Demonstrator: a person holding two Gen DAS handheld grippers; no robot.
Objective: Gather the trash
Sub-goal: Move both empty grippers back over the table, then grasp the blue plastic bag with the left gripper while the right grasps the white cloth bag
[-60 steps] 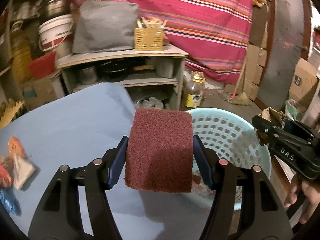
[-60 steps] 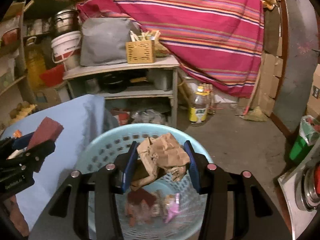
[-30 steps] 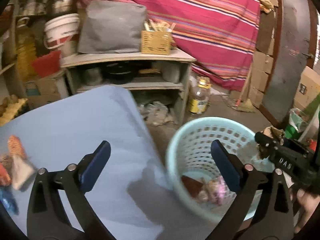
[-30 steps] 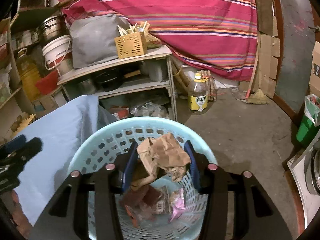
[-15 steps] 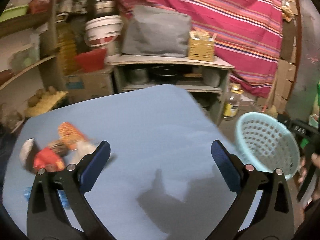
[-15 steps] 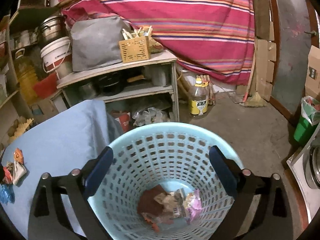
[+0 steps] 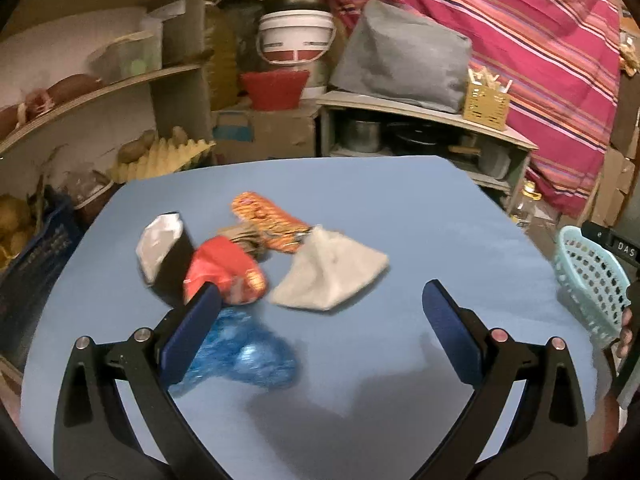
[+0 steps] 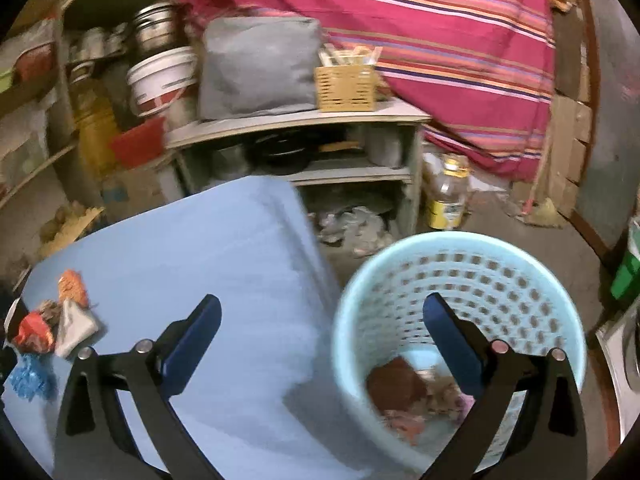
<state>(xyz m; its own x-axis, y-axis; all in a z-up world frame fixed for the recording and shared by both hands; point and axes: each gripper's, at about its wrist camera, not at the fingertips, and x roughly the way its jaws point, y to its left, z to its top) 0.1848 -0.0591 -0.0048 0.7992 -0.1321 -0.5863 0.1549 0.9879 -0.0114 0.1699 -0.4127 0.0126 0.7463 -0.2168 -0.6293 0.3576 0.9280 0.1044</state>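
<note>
My left gripper (image 7: 320,328) is open and empty above the blue table (image 7: 400,220). Just ahead of it lies a pile of trash: a grey-white cloth scrap (image 7: 332,276), a red wrapper (image 7: 224,268), an orange wrapper (image 7: 268,216), a blue crumpled bag (image 7: 240,356) by the left finger, and a silver-and-black packet (image 7: 160,244). My right gripper (image 8: 320,344) is open and empty, over the table edge beside the light-blue basket (image 8: 460,248), which holds a maroon pad (image 8: 396,384) and other scraps. The pile also shows at the left of the right wrist view (image 8: 52,328).
Behind the table stand a grey shelf unit (image 8: 304,120) with a grey bag (image 7: 400,60), a yellow crate (image 7: 486,106), pots, a white bucket (image 7: 296,40) and a red tub (image 7: 274,88). An oil bottle (image 8: 446,196) stands on the floor. A striped cloth (image 8: 460,40) hangs behind.
My left gripper dropped the maroon pad into the basket and swung left to the trash pile. My right gripper dropped the brown paper wad into the basket and shifted left toward the table.
</note>
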